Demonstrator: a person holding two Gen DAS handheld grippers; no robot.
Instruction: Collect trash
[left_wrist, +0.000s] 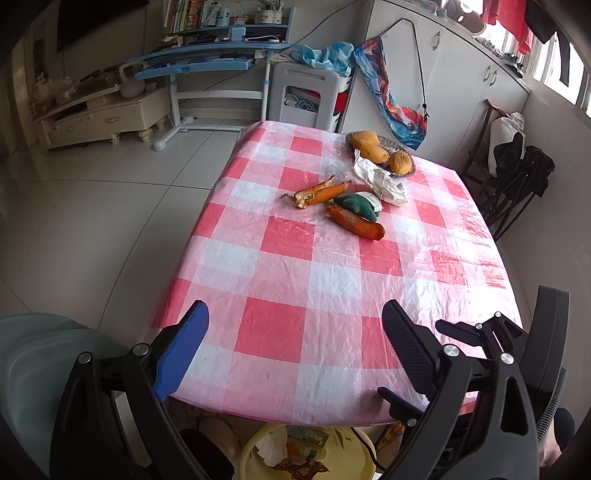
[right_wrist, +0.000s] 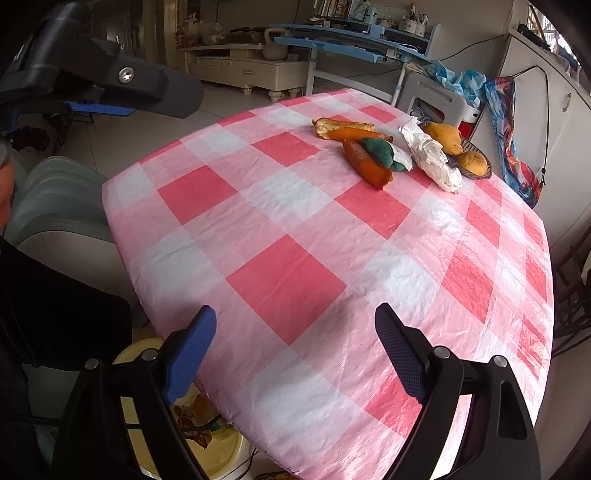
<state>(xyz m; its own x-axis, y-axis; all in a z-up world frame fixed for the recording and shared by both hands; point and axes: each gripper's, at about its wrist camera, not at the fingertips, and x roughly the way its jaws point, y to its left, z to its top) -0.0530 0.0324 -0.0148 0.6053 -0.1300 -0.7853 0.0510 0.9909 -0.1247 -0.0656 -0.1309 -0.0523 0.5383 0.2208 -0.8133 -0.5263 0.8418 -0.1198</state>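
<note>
Looking like a lived-in home, checked plastic cloth (left_wrist: 295, 266) covering the bench, blue study desk (left_wrist: 207, 59) holding books, cream TV cabinet (left_wrist: 99, 118) standing on tiled floor (left_wrist: 92, 206), clothes (left_wrist: 506, 18) hanging by the window

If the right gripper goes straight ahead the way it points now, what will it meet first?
Probably the bare checkered tablecloth: the open right gripper hangs over the near table edge with nothing lying close ahead. Farther along, slightly right, comes the orange peel beside the green sponge. Height above the cloth is unclear.

soft daylight, fisheye-warped dark corners
</note>
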